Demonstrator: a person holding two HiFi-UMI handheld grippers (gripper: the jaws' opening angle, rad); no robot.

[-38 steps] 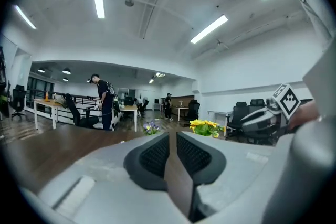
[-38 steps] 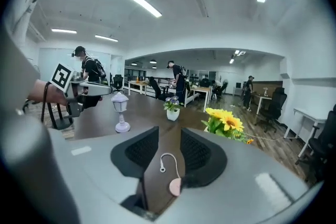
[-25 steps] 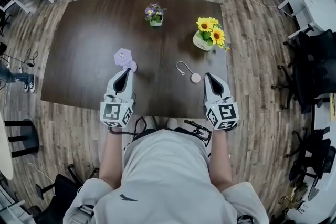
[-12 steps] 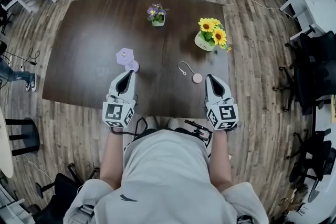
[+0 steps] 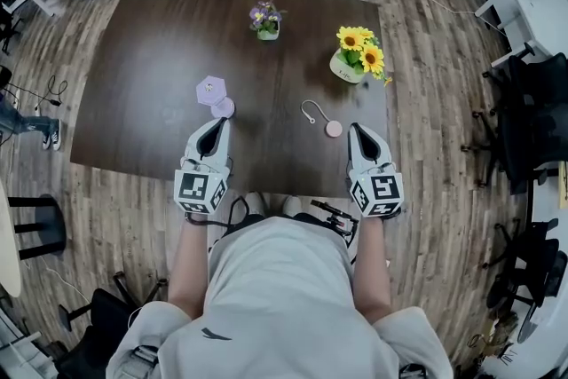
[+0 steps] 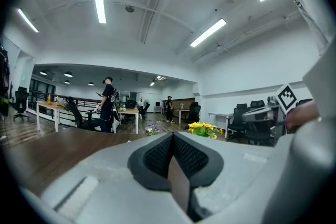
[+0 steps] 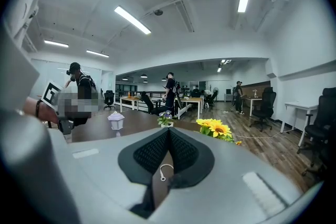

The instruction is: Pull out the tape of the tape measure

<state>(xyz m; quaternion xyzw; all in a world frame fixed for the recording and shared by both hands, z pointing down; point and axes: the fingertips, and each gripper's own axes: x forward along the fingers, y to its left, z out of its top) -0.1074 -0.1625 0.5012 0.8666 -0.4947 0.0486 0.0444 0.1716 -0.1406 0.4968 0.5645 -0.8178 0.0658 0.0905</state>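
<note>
The tape measure (image 5: 333, 129) is a small pink round case on the dark table (image 5: 151, 58), with a thin white loop (image 5: 309, 109) curling off to its left. My right gripper (image 5: 357, 130) rests at the table's near edge, just right of the case and apart from it, jaws shut on nothing. In the right gripper view (image 7: 168, 131) the white loop (image 7: 166, 170) shows low between the closed pads. My left gripper (image 5: 216, 122) lies at the near edge further left, also shut and empty (image 6: 172, 135).
A lilac hexagonal lantern (image 5: 209, 90) with a small round piece (image 5: 223, 108) stands just ahead of the left gripper. A pot of purple flowers (image 5: 264, 19) and a pot of sunflowers (image 5: 357, 55) stand at the far side. Office chairs stand to the right of the table.
The head view has shifted slightly. Both grippers and the tape measure keep their places.
</note>
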